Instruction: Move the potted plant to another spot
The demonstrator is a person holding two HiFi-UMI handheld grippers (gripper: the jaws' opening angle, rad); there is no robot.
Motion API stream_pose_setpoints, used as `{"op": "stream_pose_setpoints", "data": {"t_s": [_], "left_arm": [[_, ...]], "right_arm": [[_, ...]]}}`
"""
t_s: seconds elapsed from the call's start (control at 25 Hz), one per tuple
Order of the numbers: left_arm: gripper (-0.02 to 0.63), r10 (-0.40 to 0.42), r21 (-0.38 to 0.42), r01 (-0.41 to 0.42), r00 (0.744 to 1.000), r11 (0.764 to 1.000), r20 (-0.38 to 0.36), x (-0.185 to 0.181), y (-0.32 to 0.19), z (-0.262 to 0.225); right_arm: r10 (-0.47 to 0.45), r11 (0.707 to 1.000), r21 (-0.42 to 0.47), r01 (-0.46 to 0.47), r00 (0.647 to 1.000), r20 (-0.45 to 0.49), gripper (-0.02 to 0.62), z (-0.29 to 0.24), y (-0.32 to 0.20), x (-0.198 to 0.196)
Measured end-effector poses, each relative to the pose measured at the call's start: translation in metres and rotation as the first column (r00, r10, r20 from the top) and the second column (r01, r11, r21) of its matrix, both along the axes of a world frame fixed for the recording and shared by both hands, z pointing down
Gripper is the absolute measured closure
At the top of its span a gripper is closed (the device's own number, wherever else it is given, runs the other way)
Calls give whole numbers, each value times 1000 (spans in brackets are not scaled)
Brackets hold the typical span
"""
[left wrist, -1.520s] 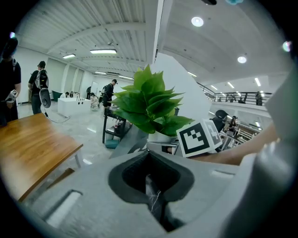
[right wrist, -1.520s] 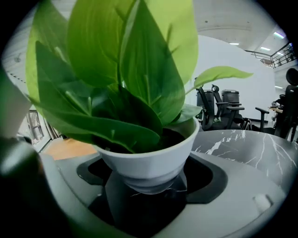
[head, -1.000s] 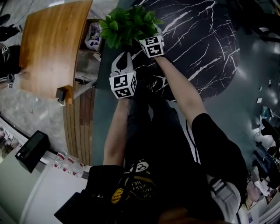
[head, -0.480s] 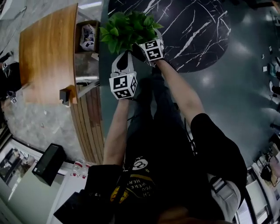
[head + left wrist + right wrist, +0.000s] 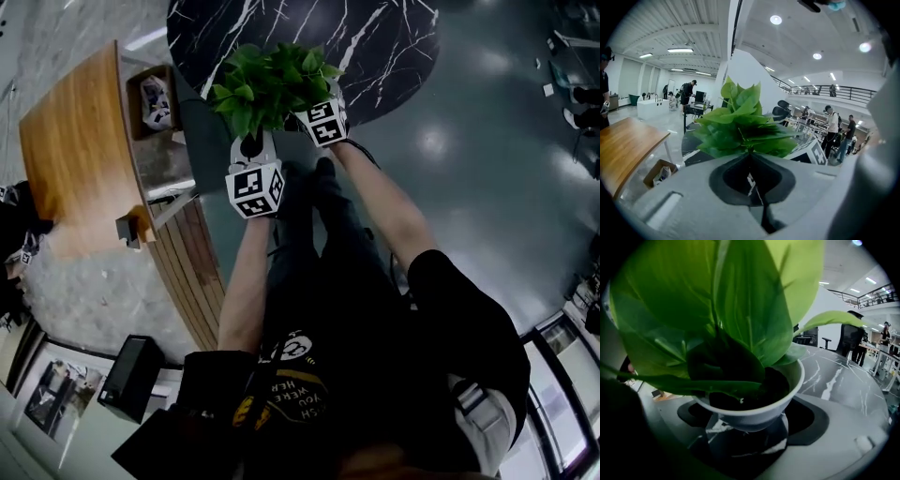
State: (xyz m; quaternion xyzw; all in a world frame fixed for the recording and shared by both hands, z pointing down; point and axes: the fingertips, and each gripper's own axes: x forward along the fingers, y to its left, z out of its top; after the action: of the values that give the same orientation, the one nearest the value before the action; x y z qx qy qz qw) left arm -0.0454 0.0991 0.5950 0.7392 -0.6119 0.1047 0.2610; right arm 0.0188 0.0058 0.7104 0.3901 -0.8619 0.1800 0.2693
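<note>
The potted plant, with broad green leaves in a white pot, is held off the ground in front of the person. My right gripper is shut on the pot, which sits between its jaws; the leaves fill most of the right gripper view. My left gripper is just left of the pot and a little nearer to me. Its jaws are shut with nothing between them. The plant's leaves rise right beyond its tips.
A round black marble table stands ahead past the plant. A curved wooden counter with slatted sides is at the left, an open cardboard box beside it. Glossy grey floor stretches to the right. People stand far off.
The black table and the wooden counter have slid up and away in the head view as the person moves. The plant stays held between the grippers in the same grip.
</note>
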Motion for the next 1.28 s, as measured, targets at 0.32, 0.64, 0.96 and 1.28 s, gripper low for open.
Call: {"op": "stream_pose_setpoints", "data": {"t_s": [0.32, 0.64, 0.96, 1.28], "left_arm": [[601, 53, -28, -53, 998, 998, -19, 56, 4, 7], [601, 85, -80, -88, 996, 993, -39, 68, 23, 18], [601, 264, -79, -263, 965, 961, -9, 94, 74, -35], [601, 290, 92, -290, 957, 953, 18, 102, 62, -129]], "right_arm": [[59, 998, -3, -59, 998, -2, 120, 1, 10, 65], [61, 997, -54, -61, 998, -2, 120, 13, 51, 102], [198, 980, 0, -200, 971, 135, 594, -114, 137, 153], [135, 981, 109, -163, 965, 223, 594, -234, 143, 113]]}}
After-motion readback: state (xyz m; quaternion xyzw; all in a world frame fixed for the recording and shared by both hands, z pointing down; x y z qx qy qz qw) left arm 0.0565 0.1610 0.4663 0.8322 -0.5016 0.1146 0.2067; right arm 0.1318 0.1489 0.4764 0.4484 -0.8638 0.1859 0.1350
